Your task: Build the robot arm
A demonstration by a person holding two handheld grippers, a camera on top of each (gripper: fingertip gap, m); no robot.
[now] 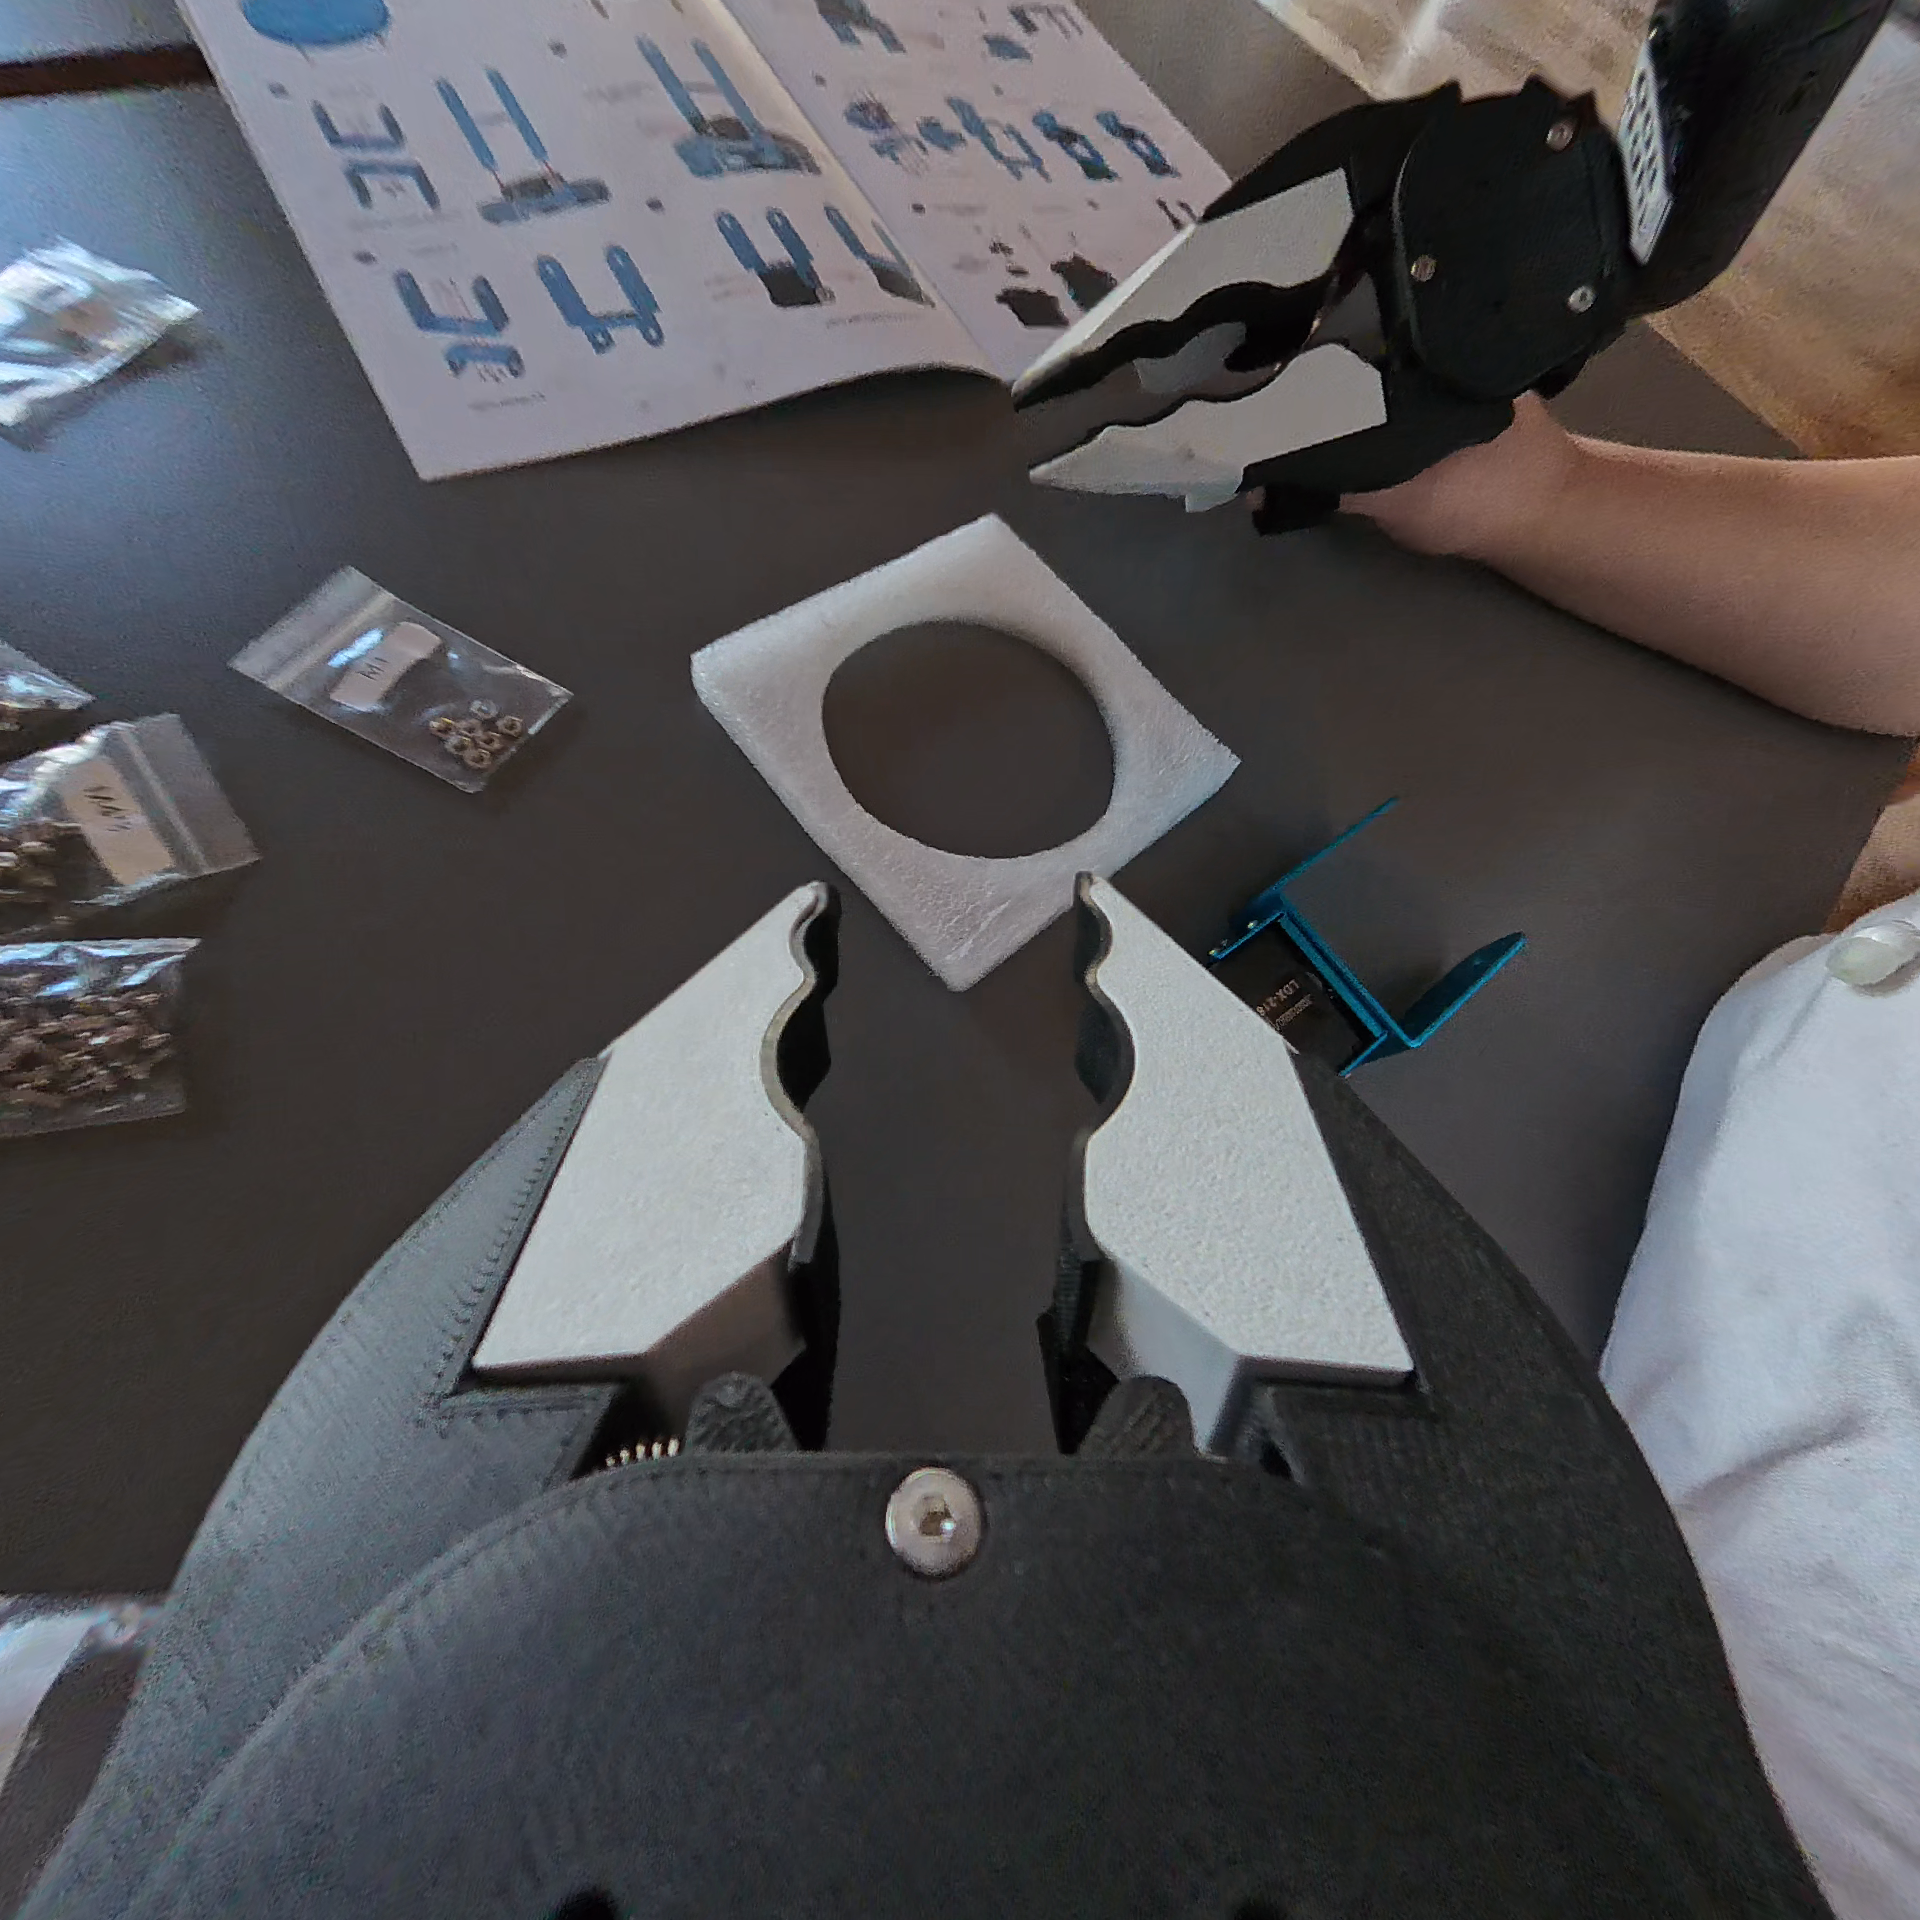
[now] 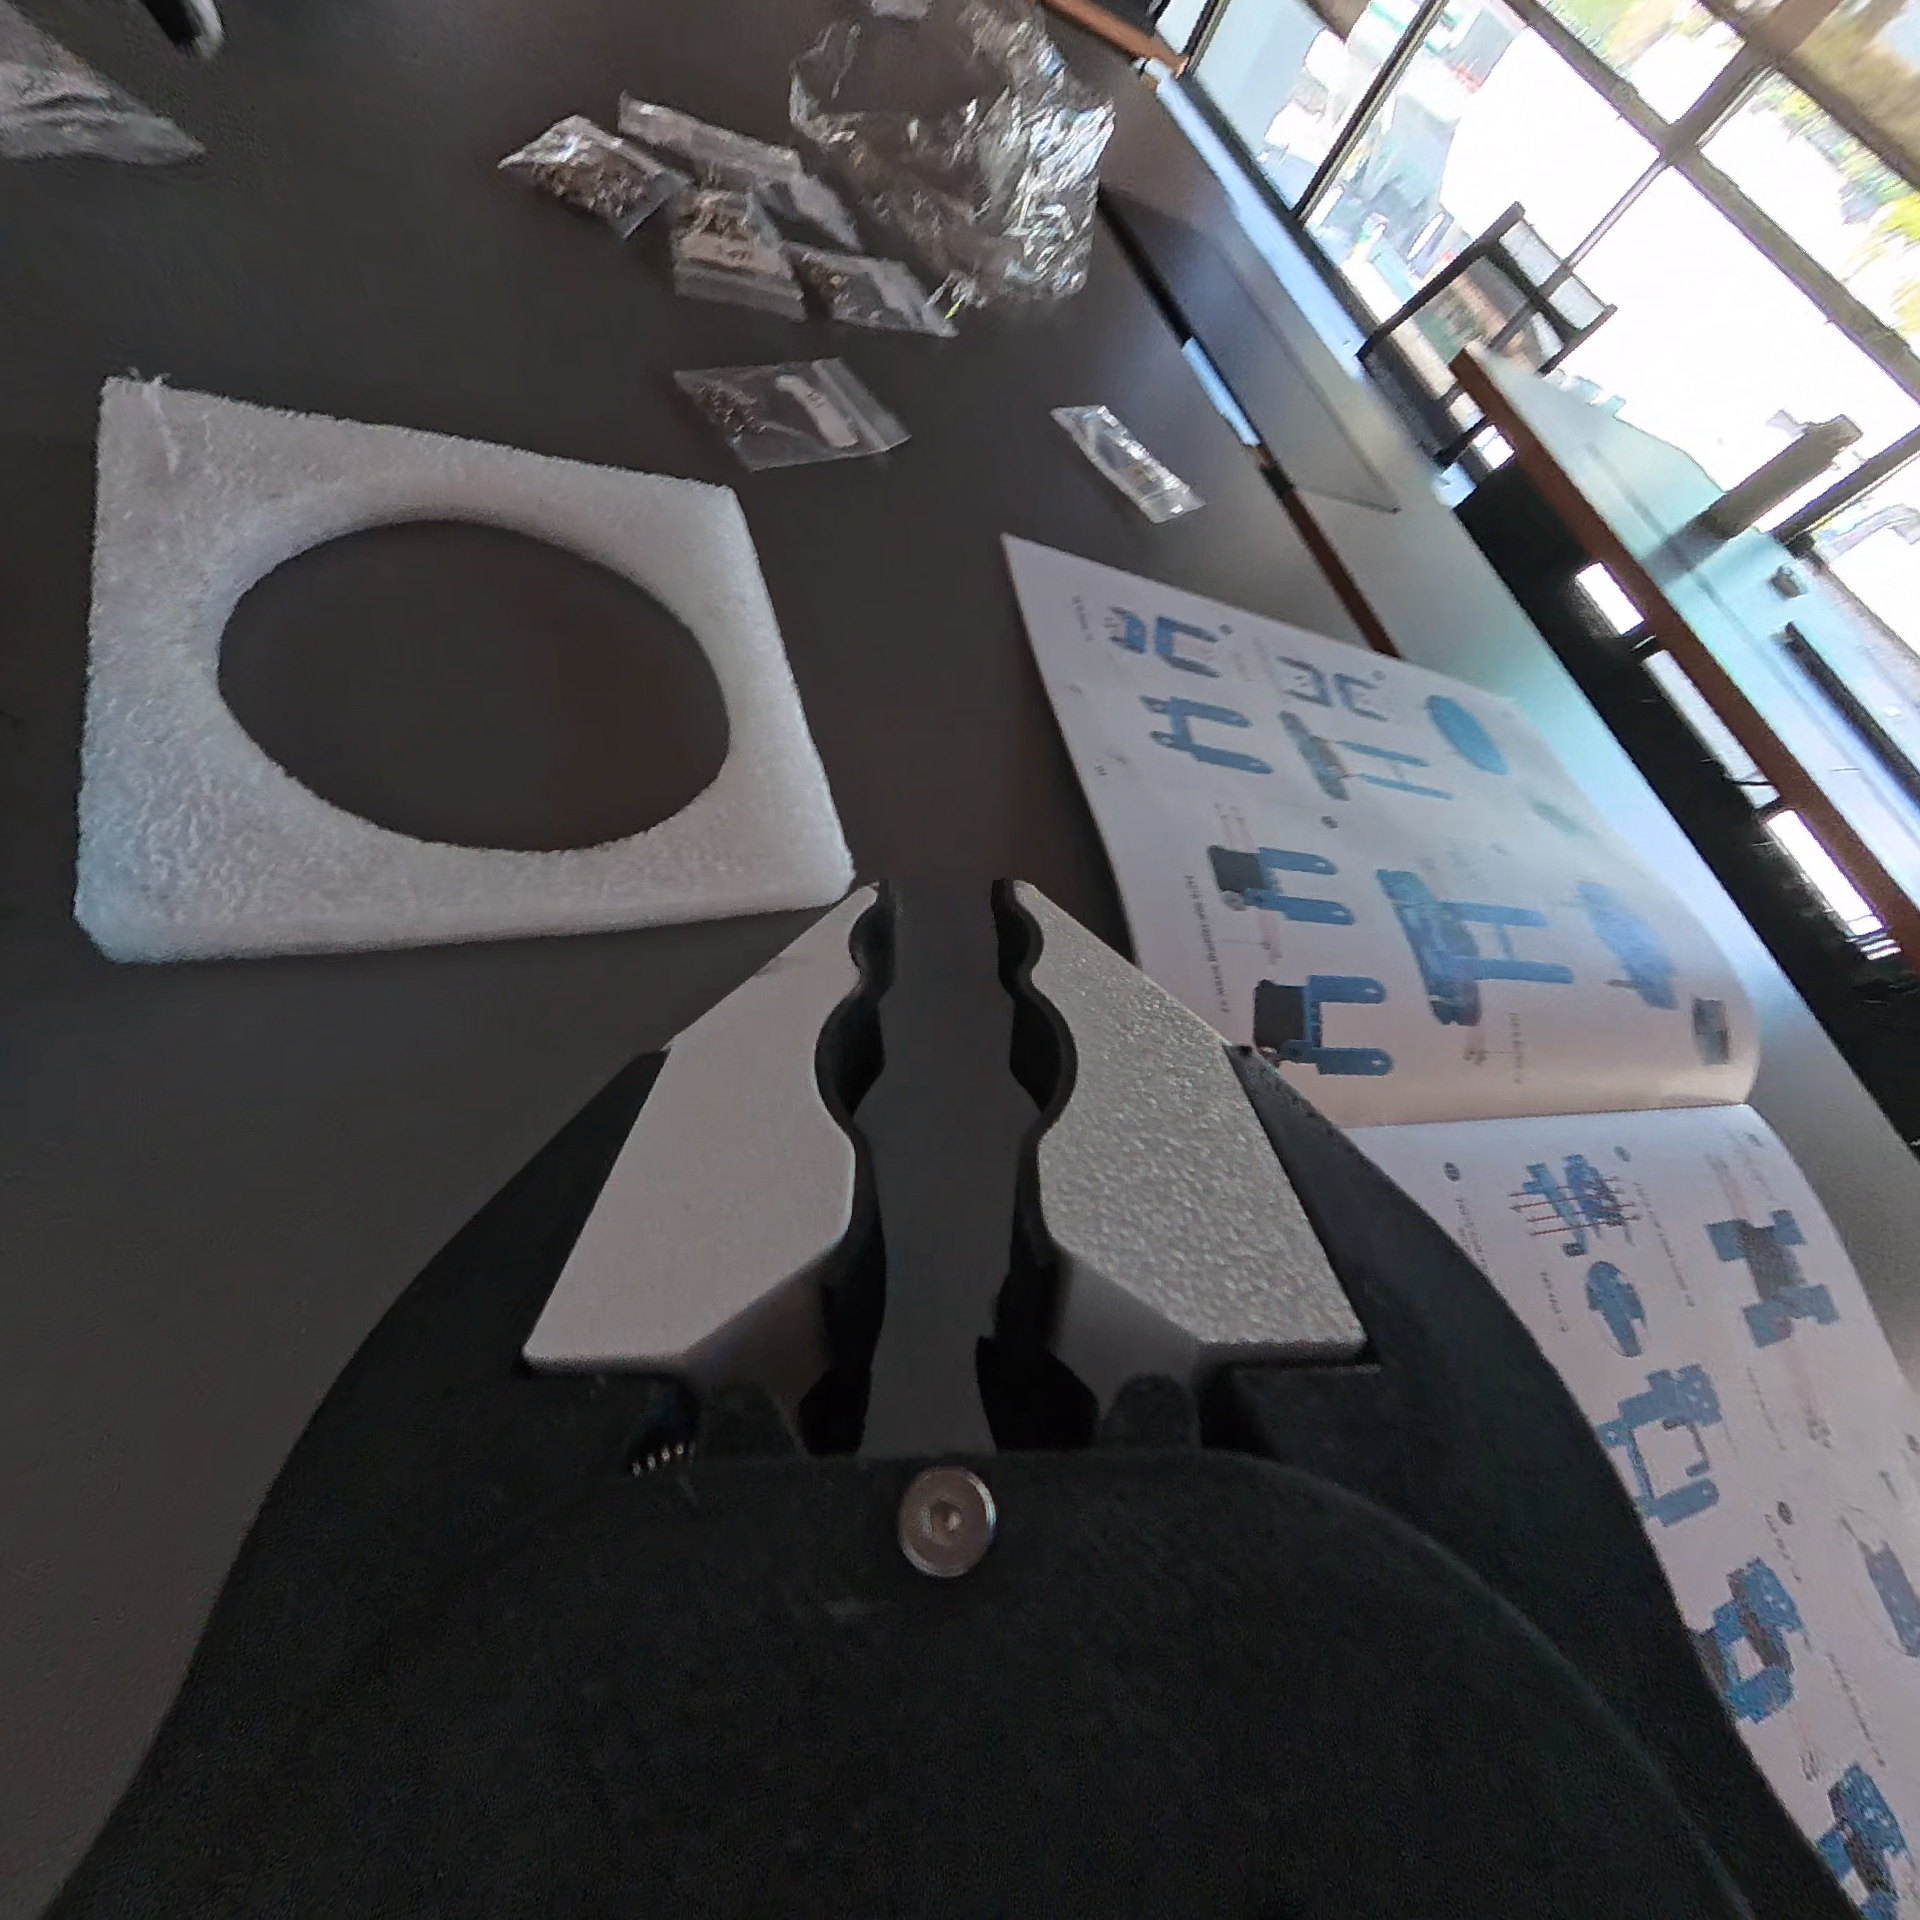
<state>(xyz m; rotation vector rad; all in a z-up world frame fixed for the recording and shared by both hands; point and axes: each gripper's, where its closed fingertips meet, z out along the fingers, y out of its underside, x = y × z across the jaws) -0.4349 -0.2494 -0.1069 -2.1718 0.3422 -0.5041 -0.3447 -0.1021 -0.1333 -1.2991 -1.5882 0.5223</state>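
Left side of the dark bench [image 1: 1455, 665]: small bags of hardware [image 1: 94, 904], bare surface between them and the foam square [image 1: 966, 748] with a round hole. Left gripper [image 1: 956, 894] hovers at the foam's near corner, jaws moderately apart, empty. Open booklet [image 1: 623, 208] lies beyond. Right gripper [image 1: 1029, 431] hangs over the foam's far side, jaws narrowly apart, empty. Only the left wrist view shows the blue bracket [image 1: 1382, 945] and a forearm [image 1: 1662, 603]. Only the right wrist view shows crumpled plastic wrap [image 2: 956, 135], bench edge and windows [image 2: 1662, 208].
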